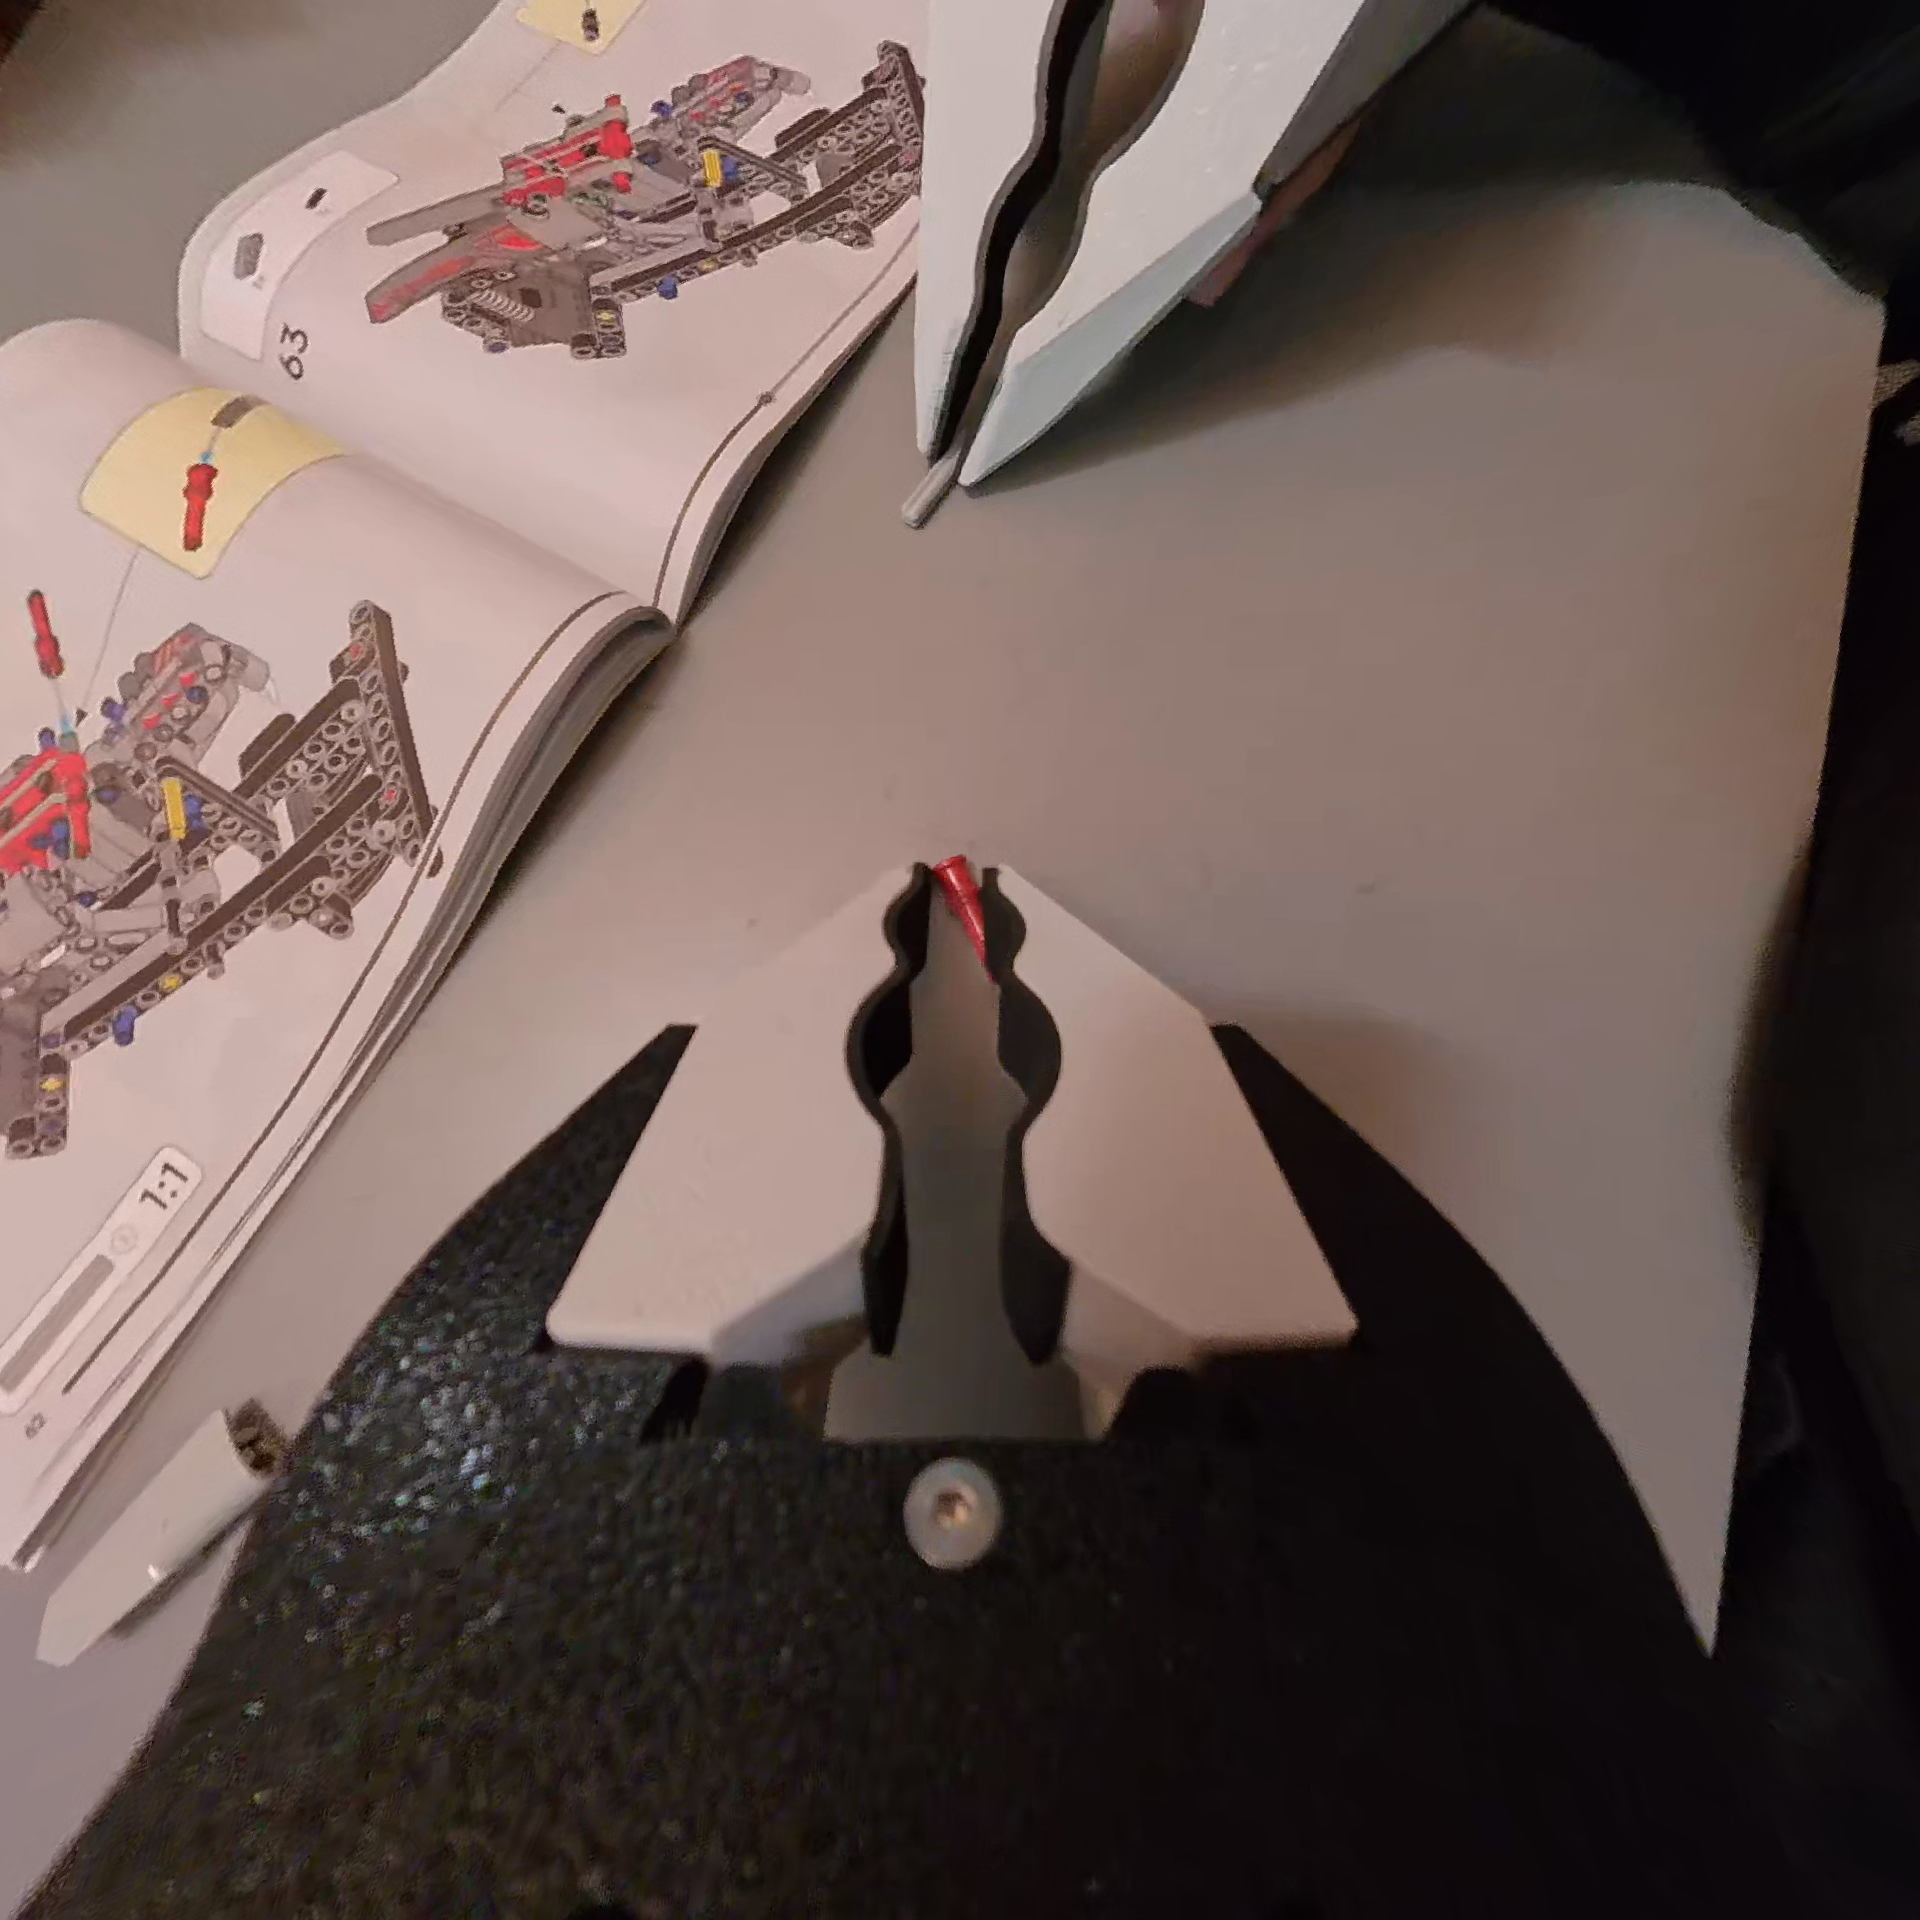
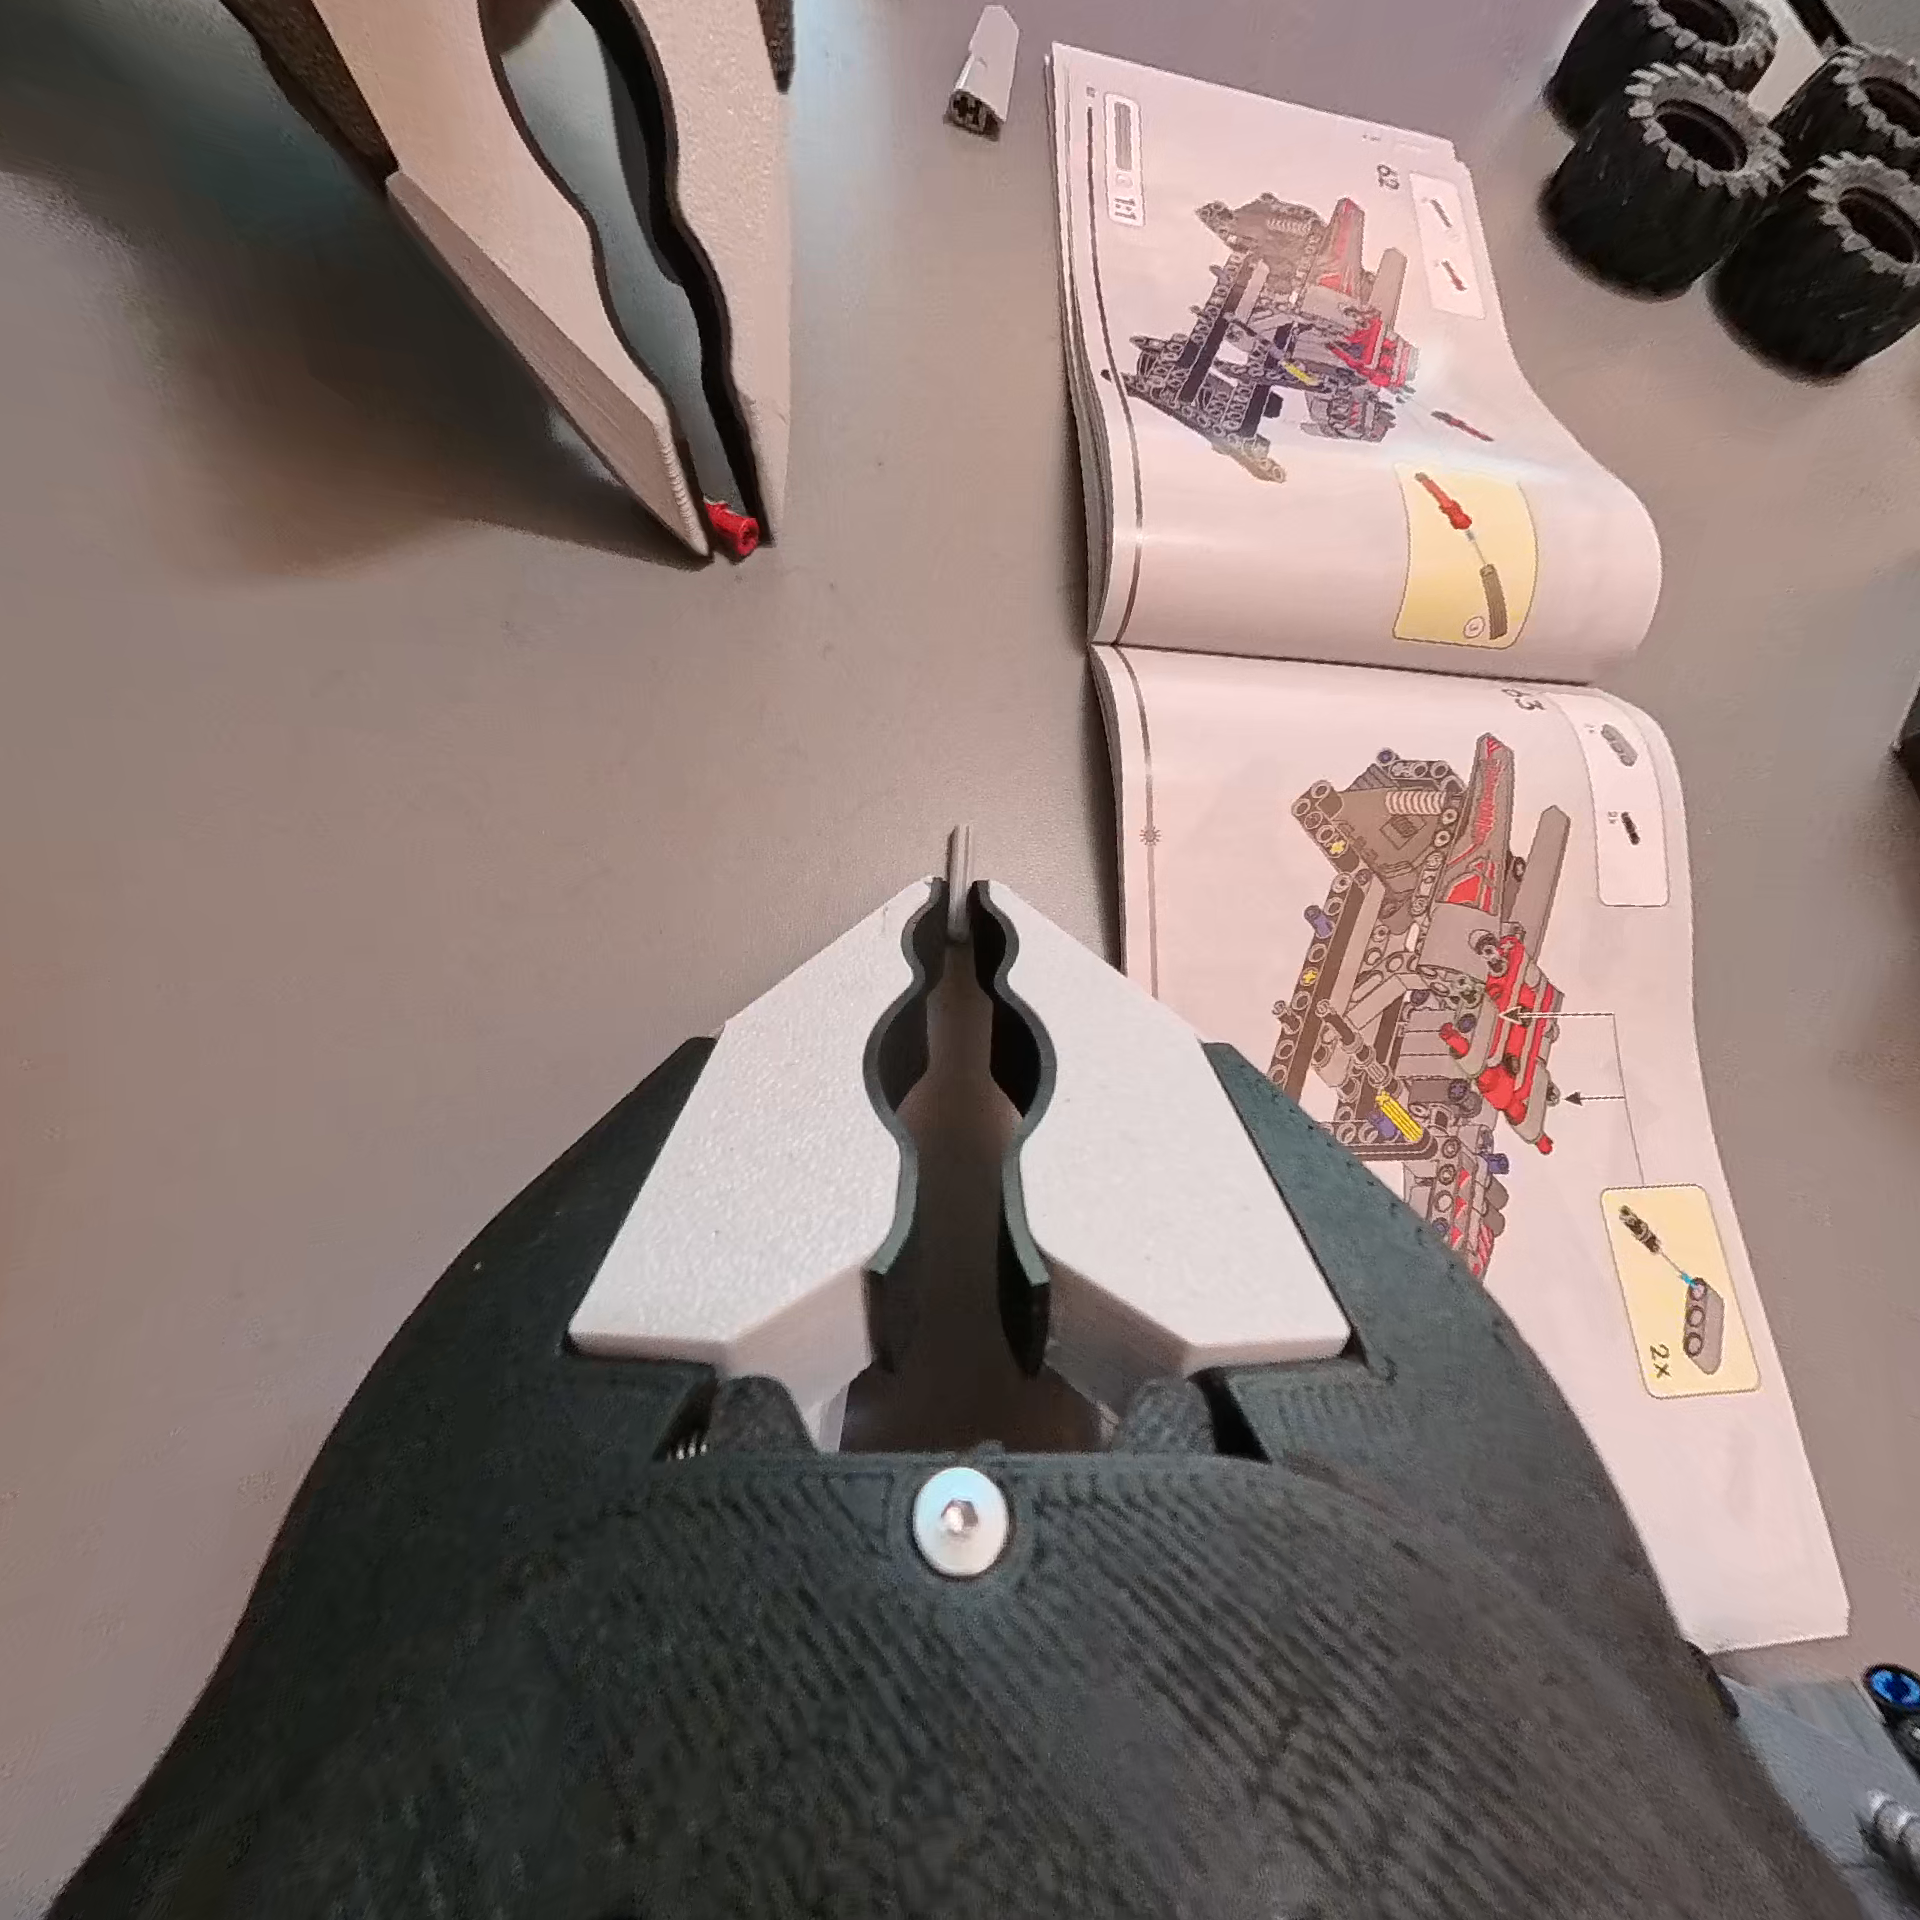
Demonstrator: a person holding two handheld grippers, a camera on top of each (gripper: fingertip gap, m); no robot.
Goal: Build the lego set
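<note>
My left gripper (image 1: 954, 883) is shut on a small red pin (image 1: 962, 906) that sticks out between its tips, just above the grey table. The same gripper (image 2: 727, 540) and red pin (image 2: 736, 532) show at the upper left of the right wrist view. My right gripper (image 2: 956, 894) is shut on a thin light grey axle (image 2: 960, 878) that pokes forward past its tips. It shows at the top of the left wrist view (image 1: 940, 462) with the grey axle (image 1: 928, 496) touching or nearly touching the table. The two grippers face each other, apart.
An open instruction booklet (image 1: 343, 582) lies left of the left gripper, right of the right gripper (image 2: 1351, 623). A light grey piece (image 2: 984, 73) lies by the booklet's far end, also near the left gripper's body (image 1: 145, 1538). Several black tyres (image 2: 1766, 177) stand at the top right. Across from one pair of fingers to the other is roughly 9 centimetres. Measured from the fingertips, the light grey piece (image 2: 984, 73) is 15 centimetres or so from the left gripper and 25 centimetres from the right. It is also in sight in the left wrist view (image 1: 185, 1516).
</note>
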